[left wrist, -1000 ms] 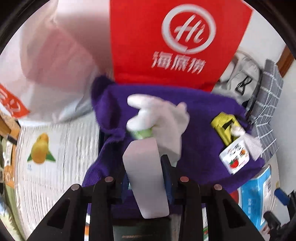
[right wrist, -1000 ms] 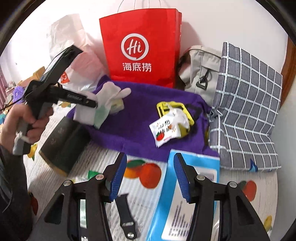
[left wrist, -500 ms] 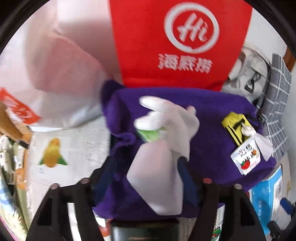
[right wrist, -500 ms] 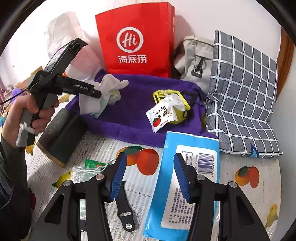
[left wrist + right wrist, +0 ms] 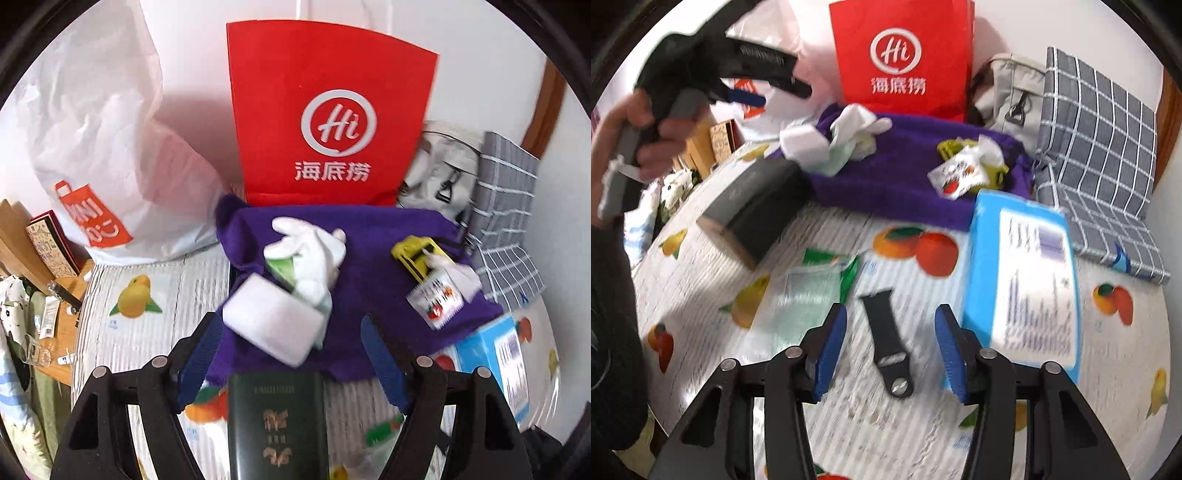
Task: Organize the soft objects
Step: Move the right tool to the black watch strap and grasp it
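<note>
The left gripper (image 5: 291, 354) has its blue-padded fingers (image 5: 197, 354) spread wide and holds nothing. Just ahead of them a white sponge block (image 5: 271, 323) lies on the near edge of the purple towel (image 5: 373, 269), touching a white glove (image 5: 314, 247) that rests partly over a pale green packet (image 5: 284, 267). These sit at the towel's left end, in front of the red paper bag (image 5: 328, 110).

The sponge block looks light and compressible; a grasp across its short sides should hold it, though too hard a squeeze would deform it. The glove is limp and will drape or slip, so it is best pinched at the cuff or through a bunched fold. The towel is heavier, floppy cloth and carries other things, so lifting it by an edge would spill them.

The right gripper (image 5: 890, 347) hovers over the fruit-print worktop (image 5: 879, 236), fingers also wide apart and empty, straddling a black watch strap (image 5: 888, 343). A blue wet-wipe pack (image 5: 1027, 280) lies just to its right, and a clear green-edged pouch (image 5: 809, 291) to its left. A dark green box (image 5: 753, 206) lies beside the towel's near left corner.
</note>
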The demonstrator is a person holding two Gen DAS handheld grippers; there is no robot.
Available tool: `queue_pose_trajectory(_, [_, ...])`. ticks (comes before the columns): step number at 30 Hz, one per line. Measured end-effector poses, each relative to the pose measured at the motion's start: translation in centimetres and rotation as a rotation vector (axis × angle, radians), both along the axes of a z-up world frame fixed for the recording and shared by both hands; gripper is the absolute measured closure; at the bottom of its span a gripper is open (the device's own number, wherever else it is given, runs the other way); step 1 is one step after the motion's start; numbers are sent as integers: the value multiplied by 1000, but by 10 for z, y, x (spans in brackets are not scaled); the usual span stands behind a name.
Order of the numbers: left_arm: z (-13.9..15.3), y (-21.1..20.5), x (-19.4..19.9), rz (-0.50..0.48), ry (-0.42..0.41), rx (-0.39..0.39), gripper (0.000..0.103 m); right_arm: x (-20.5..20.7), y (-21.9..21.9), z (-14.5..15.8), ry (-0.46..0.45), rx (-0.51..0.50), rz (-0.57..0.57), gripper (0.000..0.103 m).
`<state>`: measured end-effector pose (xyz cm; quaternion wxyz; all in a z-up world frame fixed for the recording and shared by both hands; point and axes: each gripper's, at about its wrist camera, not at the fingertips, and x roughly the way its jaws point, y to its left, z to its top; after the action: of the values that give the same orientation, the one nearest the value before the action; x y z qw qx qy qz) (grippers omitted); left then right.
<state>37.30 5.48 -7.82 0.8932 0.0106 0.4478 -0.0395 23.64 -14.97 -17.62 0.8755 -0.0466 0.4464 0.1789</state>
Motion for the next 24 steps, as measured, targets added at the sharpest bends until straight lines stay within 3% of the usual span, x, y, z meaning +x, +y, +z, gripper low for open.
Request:
queue_pose_trajectory(4, [1, 6, -30, 3, -13, 5, 27, -3, 7, -12, 5, 8, 9, 55])
queue_pose_trajectory(9, [-8, 22, -68, 14, -10, -21, 27, 2, 23, -26, -31, -54, 12, 55])
queue_pose_trajectory(15, [-24, 44, -102, 32, 4, -111, 27, 4, 39, -33, -98, -141, -50, 53])
queue_pose_trajectory(19, [-28, 52, -115, 29, -1, -152, 27, 7, 47, -35, -69, -183, -80, 53])
queue_pose_trajectory(24, [-33, 55, -126, -2, -11, -177, 27, -3, 41, -34, -3, -109, -163, 57])
